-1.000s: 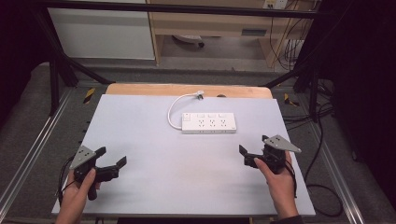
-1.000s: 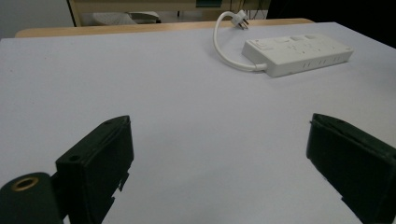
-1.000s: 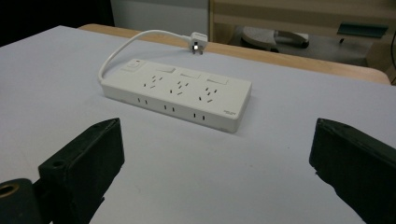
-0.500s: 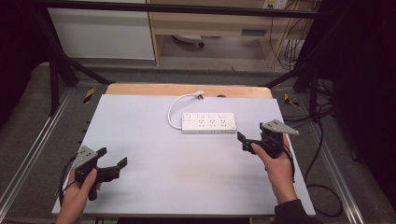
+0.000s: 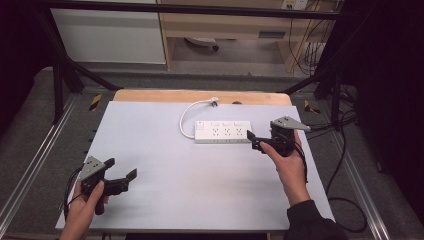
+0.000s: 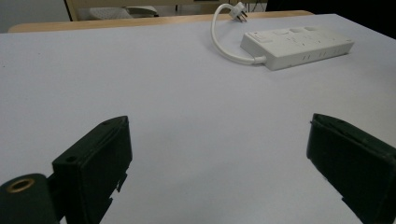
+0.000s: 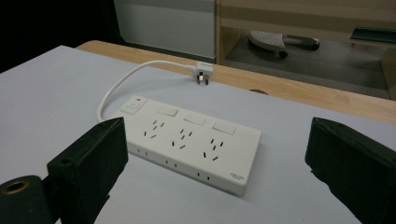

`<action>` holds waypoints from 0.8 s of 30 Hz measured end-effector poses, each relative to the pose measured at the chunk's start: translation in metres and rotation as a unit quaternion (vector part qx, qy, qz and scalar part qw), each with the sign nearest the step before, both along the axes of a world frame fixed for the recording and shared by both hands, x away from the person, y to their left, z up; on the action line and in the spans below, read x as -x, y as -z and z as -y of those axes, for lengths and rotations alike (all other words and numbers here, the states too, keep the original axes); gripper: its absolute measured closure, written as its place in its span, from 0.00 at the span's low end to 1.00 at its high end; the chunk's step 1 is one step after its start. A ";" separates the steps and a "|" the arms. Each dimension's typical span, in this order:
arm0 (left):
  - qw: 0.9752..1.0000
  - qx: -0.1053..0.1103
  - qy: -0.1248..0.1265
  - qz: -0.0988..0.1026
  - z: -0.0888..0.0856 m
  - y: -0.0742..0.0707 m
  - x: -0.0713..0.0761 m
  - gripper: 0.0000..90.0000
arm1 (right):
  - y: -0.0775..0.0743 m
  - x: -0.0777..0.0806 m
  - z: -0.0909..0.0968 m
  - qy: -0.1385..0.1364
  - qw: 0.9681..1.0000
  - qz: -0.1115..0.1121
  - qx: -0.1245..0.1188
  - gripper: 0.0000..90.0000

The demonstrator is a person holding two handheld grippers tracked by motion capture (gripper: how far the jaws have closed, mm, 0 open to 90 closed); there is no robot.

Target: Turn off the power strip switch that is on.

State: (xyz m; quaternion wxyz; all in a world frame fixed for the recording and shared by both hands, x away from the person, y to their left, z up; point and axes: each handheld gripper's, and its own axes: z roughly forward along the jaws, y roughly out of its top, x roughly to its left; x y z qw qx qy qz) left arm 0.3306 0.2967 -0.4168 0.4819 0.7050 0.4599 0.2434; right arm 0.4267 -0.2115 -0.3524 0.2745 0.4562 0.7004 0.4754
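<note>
Two grippers: both are held over the pale grey table top (image 5: 200,180), one in each hand.
Power strip (image 5: 223,131): a white block with three socket groups and a switch at one end, lying flat on the far middle of the table top; in the right gripper view (image 7: 189,140) it sits just ahead of the jaws.
Cord (image 5: 187,112): white, looping from the strip's switch end toward the wooden edge (image 5: 200,96) at the back of the table.
Plug (image 5: 214,101): at the cord's end, resting where the grey top meets the wooden edge.
Right gripper (image 5: 253,139): jaws spread wide, holding nothing, just beside the right end of the power strip.
Left gripper (image 5: 121,176): jaws spread wide, holding nothing, near the front left corner, well apart from the power strip (image 6: 296,46).
In the way: bare table top lies between each gripper and the strip.
Around the table: dark frame bars, a floor with loose cables on the right, a pale cabinet behind.
Change from a second ago: the right gripper has moved forward and inward to the strip's end; the left gripper has stayed near its corner; the strip has not shifted.
</note>
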 end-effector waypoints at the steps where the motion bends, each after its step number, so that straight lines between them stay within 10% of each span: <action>1: 1.000 0.000 -0.001 -0.001 0.000 0.000 0.000 0.07 | 0.000 0.000 0.000 0.000 1.000 0.000 0.000 0.08; 24: 1.000 0.003 0.005 -0.007 0.001 0.001 -0.001 0.07 | -0.019 -0.038 -0.014 0.010 0.999 0.045 -0.001 0.79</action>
